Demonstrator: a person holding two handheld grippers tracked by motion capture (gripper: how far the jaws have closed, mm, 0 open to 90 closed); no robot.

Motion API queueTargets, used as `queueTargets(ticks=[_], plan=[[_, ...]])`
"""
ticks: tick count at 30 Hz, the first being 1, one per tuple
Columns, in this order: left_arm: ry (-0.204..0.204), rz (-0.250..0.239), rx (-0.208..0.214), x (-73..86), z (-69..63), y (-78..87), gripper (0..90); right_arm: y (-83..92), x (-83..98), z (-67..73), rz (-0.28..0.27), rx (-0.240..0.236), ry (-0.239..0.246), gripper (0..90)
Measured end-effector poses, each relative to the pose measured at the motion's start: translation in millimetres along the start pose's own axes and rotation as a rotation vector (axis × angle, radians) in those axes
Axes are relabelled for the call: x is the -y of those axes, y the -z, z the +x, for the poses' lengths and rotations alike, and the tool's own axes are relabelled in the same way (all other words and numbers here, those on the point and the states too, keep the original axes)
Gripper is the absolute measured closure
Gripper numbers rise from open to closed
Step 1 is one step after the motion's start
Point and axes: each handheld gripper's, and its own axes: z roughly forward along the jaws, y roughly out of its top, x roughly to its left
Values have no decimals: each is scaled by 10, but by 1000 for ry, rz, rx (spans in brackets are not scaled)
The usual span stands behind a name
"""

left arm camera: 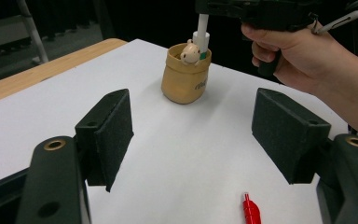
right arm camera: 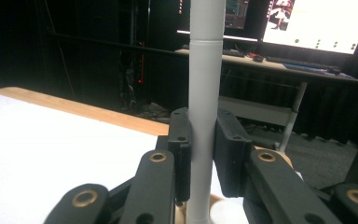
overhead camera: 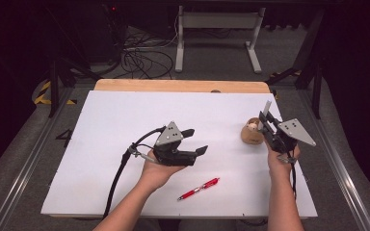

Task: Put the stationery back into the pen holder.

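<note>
Right gripper (overhead camera: 266, 121): jaws are closing tight on a slim grey-white plastic pen (right arm camera: 204, 93), which is standing upright between the pads; in the left gripper view its lower end is sitting inside a small tan pouch-shaped pen holder (left arm camera: 185, 74) with a little cartoon animal figure (left arm camera: 190, 51) at its rim. The person's right hand (overhead camera: 282, 156) is gripping the handle from below, near the right side of the table.

Left gripper (overhead camera: 195, 141): jaws are standing wide apart, holding nothing, hovering over the middle of the white tabletop sheet (overhead camera: 115, 134) and pointing toward the holder. The left hand (overhead camera: 156, 171) is supporting it.

Red ballpoint pen with black grip (overhead camera: 198, 188): lying flat on the sheet, near the front edge, between the two forearms.

Wooden table edge (overhead camera: 180, 85): showing beyond the sheet's far side.
</note>
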Motion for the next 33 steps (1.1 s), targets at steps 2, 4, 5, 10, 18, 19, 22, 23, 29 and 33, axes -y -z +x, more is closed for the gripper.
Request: queueTargets(ticks=[2, 4, 5, 10, 18, 19, 22, 23, 29, 33], plan=[[0, 0, 0, 0, 0, 1, 299, -11, 34, -3, 8, 2, -1, 784], [0, 0, -1, 0, 1, 2, 299, -19, 65, -4, 17, 0, 7, 784], [0, -1, -1, 1, 1, 3, 298, -24, 80, -4, 21, 2, 9, 783], [-6, 1, 0, 2, -3, 8, 299, -35, 133, -13, 43, 5, 3, 780], [-3, 5, -3, 14, 0, 8, 298, -60, 178, -26, 74, 10, -11, 776], [-7, 6, -4, 16, 4, 7, 299, -66, 185, -26, 75, 11, -13, 773], [-4, 7, -4, 19, 3, 4, 299, -73, 195, -32, 92, 5, -19, 762], [-5, 7, -4, 19, 2, 5, 298, -76, 197, -32, 94, 6, -23, 761], [-9, 7, -5, 17, 3, 8, 299, -80, 203, -38, 98, 0, -30, 706], [-10, 9, -5, 18, 3, 8, 300, -58, 188, -40, 90, 6, -38, 631]])
